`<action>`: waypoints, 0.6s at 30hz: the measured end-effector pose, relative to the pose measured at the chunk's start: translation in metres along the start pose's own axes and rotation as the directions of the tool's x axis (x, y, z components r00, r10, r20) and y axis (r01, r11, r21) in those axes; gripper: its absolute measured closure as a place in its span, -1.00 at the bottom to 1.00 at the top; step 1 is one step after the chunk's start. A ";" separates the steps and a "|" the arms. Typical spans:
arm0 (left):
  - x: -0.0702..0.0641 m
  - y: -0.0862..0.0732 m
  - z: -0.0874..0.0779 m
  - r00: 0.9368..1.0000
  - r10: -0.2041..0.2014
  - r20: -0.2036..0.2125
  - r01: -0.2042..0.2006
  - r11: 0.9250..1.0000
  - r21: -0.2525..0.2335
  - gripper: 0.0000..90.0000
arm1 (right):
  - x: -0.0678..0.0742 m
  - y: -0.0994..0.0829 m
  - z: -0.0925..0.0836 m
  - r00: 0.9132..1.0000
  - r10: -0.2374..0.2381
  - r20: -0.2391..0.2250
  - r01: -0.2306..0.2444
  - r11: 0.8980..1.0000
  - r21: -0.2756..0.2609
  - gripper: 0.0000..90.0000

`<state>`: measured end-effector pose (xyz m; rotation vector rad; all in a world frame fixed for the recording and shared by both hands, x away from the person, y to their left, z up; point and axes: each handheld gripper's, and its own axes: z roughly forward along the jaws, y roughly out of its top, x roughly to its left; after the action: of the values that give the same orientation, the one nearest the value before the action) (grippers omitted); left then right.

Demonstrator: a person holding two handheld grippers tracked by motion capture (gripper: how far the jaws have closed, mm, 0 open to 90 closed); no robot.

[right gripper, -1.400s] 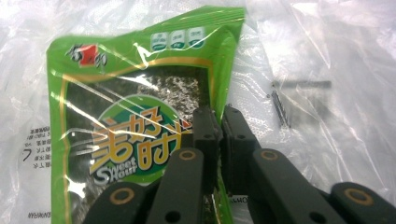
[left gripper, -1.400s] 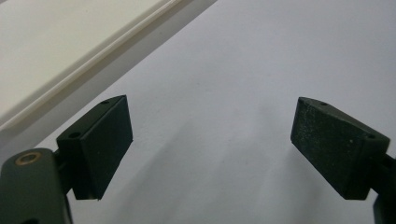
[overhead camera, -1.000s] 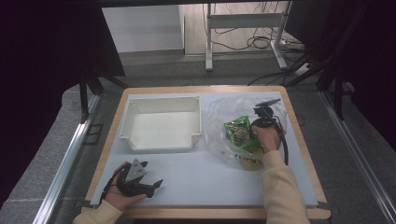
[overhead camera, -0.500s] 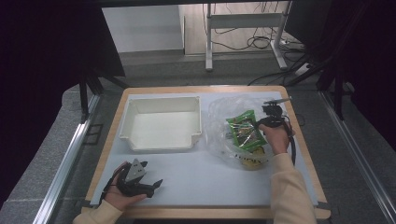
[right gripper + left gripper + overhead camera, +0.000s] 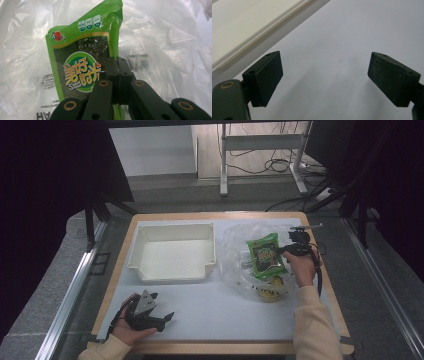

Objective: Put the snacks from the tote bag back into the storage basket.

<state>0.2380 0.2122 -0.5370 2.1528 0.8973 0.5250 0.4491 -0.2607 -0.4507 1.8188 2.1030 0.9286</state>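
A green snack packet point(image 5: 265, 255) with a dark window and a round logo is held up over a crumpled clear plastic bag point(image 5: 239, 270) at the table's right. My right gripper point(image 5: 287, 251) is shut on the packet's right edge. In the right gripper view the closed jaws point(image 5: 117, 61) pinch the packet point(image 5: 80, 62), and the bag point(image 5: 162, 50) lies behind it. My left gripper point(image 5: 165, 320) rests near the front left of the table, open with nothing between its fingers. In the left gripper view its jaws point(image 5: 324, 75) stand wide apart over the bare white mat.
A white rectangular tray point(image 5: 172, 270) stands empty at the back left, and its rim point(image 5: 257, 42) runs past the left gripper. A yellow packet point(image 5: 270, 291) lies inside the plastic bag. The wooden table edge point(image 5: 220, 347) frames the white mat.
My right gripper has moved up and to the right with the green packet, drawing it farther out of the plastic bag. The left gripper has stayed still.
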 end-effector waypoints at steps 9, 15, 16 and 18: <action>0.000 0.000 0.000 1.000 0.000 0.000 0.000 1.000 0.001 -0.72 | -0.003 0.001 -0.007 1.000 0.014 -0.021 -0.015 0.999 -0.037 1.00; 0.000 0.000 0.000 1.000 0.000 -0.001 0.000 1.000 0.002 -0.72 | -0.006 0.001 -0.010 0.999 0.016 -0.039 -0.018 0.998 -0.057 1.00; 0.000 0.000 0.000 1.000 0.000 -0.001 0.000 1.000 0.002 -0.72 | -0.006 0.001 -0.010 0.999 0.016 -0.039 -0.018 0.998 -0.057 1.00; 0.000 0.000 0.000 1.000 -0.001 -0.002 0.001 1.000 0.002 -0.72 | -0.006 0.001 -0.011 0.999 0.014 -0.047 -0.018 0.998 -0.068 1.00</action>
<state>0.2381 0.2120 -0.5373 2.1538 0.8998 0.5262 0.4452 -0.2696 -0.4434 1.7998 2.0594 1.0433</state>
